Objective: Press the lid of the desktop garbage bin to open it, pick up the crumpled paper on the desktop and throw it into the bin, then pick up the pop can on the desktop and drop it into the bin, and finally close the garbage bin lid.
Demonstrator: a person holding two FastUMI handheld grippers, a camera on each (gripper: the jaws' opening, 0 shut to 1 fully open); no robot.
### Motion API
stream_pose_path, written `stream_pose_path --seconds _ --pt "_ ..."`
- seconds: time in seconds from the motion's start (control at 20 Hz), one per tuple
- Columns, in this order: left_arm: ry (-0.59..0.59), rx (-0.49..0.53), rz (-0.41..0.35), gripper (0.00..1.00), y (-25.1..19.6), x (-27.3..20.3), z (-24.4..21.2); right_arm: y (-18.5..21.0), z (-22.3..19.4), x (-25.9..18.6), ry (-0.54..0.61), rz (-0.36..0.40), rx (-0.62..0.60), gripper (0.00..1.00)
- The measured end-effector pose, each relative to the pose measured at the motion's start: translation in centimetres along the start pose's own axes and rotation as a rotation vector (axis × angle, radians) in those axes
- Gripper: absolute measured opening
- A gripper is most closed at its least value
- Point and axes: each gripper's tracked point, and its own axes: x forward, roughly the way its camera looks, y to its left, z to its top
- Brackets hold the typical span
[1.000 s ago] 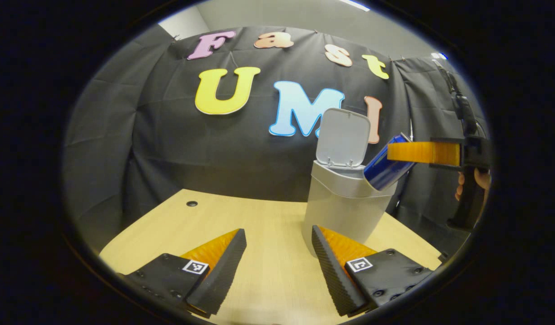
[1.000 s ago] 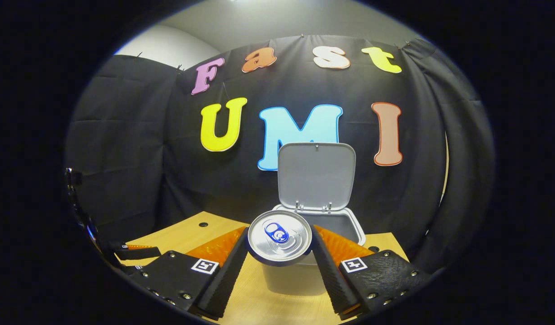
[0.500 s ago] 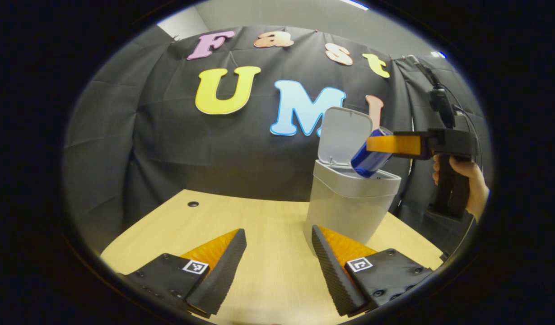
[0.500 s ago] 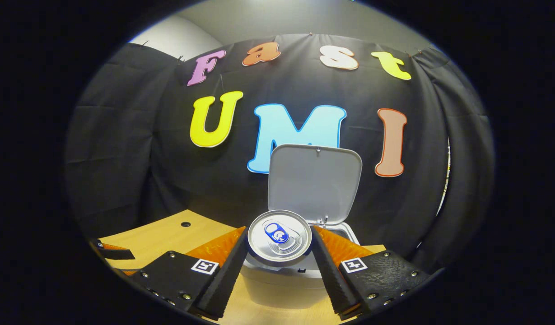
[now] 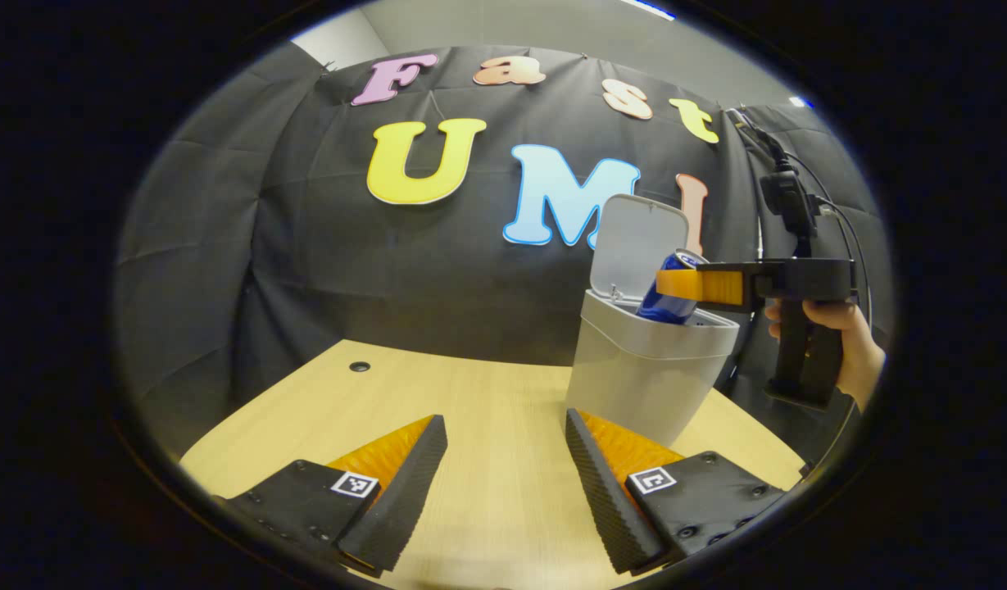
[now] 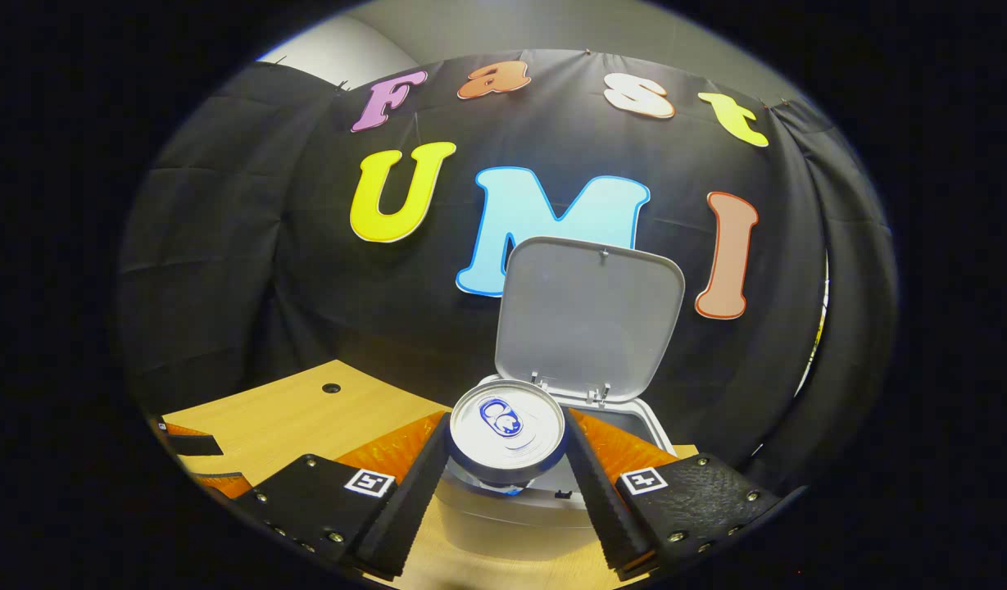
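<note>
blue pop can (image 5: pixel 669 297) tilted into bin (image 5: pixel 646 378) – lid (image 5: pixel 638 246) up

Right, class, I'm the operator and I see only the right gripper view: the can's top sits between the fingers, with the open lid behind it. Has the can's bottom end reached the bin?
Observer: Yes. In the left gripper view the pop can hangs tilted, and its lower end dips behind the rim of the bin.
Operator: Does the can touch the lid?
Observer: From the side, the lid stands upright behind the can. I cannot tell whether they touch.
Operator: And the other gripper?
Observer: The left gripper is open over the table, on the near side of the bin, with nothing between its fingers.
</note>
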Motion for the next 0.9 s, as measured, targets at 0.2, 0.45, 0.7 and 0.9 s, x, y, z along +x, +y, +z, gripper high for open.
stream_pose_path --seconds 0.2,0.45,0.7,0.9 --pt "0.001 -0.008 -0.003 0.95 0.1 -0.1 -0.1 0.1 0.7 -0.4 -0.020 0.004 -0.001 0.87" --pt "-0.009 -0.006 -0.003 0.96 0.0 -0.7 0.1 -0.6 2.9 -0.8 -0.064 -0.012 -0.029 0.86" --pt "-0.024 -0.010 0.000 0.95 -0.1 -1.5 0.4 -2.3 6.1 -0.6 -0.113 -0.057 -0.040 0.86" --pt "-0.031 -0.013 0.001 0.96 -0.1 -1.9 0.5 -3.4 8.2 0.0 -0.137 -0.104 0.007 0.86"
